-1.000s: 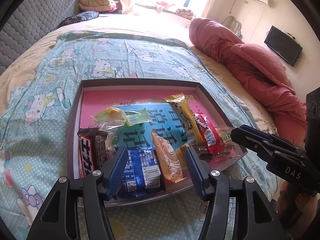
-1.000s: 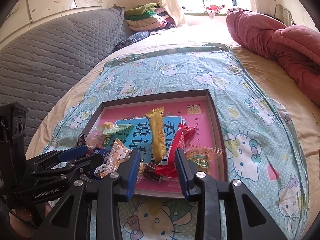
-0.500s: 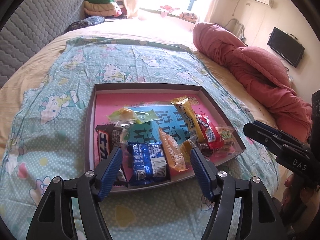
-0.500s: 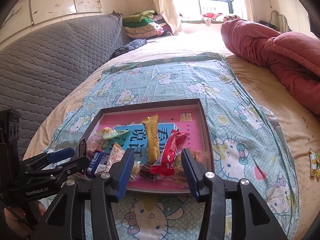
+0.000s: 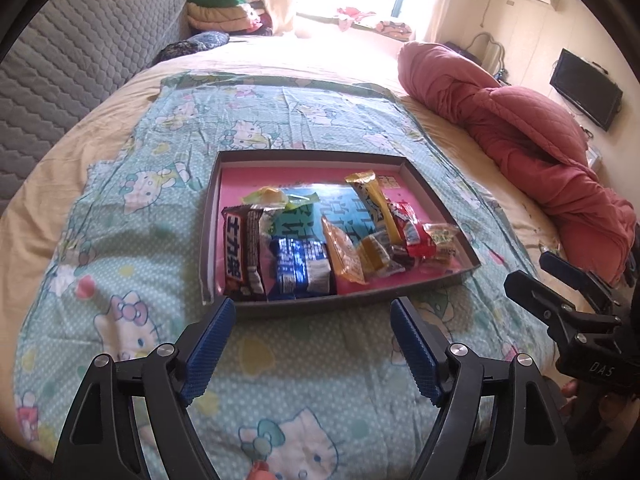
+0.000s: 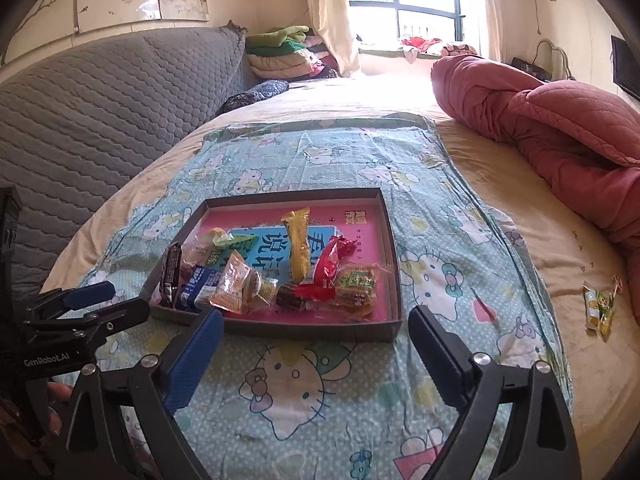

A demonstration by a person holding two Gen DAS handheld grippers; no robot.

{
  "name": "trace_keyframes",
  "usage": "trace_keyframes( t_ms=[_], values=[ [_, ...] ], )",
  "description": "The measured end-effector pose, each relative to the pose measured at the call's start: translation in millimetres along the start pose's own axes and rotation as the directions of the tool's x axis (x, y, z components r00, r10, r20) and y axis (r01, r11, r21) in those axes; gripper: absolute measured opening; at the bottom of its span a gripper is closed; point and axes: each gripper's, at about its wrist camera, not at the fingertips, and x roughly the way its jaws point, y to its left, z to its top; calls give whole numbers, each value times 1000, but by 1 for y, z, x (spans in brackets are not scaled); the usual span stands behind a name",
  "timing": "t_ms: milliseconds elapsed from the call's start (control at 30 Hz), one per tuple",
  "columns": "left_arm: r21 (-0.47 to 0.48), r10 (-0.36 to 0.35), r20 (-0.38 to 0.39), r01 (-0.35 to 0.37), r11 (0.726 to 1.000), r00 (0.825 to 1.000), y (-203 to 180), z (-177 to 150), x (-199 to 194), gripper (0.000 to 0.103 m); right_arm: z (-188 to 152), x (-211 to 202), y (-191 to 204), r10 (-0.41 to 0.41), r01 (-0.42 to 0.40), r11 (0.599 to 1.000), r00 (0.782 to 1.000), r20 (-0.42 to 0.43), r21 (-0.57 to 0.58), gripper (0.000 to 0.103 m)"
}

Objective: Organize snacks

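Observation:
A shallow dark box [image 5: 296,155] [image 6: 394,264] with a pink floor lies on the cartoon-cat sheet. Several snacks lie inside: a brown chocolate bar [image 5: 242,254], a blue packet [image 5: 302,266] [image 6: 198,285], an orange packet [image 5: 344,252] [image 6: 232,286], a long yellow bar [image 5: 370,200] [image 6: 298,246], a red wrapper [image 5: 410,230] [image 6: 328,266] and a clear-wrapped cake [image 6: 356,290]. My left gripper [image 5: 312,312] hovers just short of the box's near wall, its jaws opening with nothing between them. My right gripper [image 6: 316,320] is likewise back from the box, jaws opening wide and empty.
One loose green-yellow snack [image 6: 598,308] lies on the beige mattress at the right. A rolled red quilt [image 5: 520,136] [image 6: 560,120] lies along the right side. A grey quilted headboard [image 6: 100,100] and folded clothes [image 6: 280,52] are at the far left.
Both grippers drew back from over the box's snacks to in front of its near wall and rose. Both jaws spread wider, the right one most. Nothing was carried away.

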Motion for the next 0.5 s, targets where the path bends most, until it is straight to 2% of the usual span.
trace_keyframes(
  t_ms=[233,500],
  values=[
    [-11,49,-50,-50,999,998,0,-22,-16,81,-19,-19,7,-38,38,999,999,4,-12,101],
    [10,65,-54,-65,998,996,-6,-33,-23,81,-29,-25,16,-42,42,998,999,-15,-36,101]
  ],
)
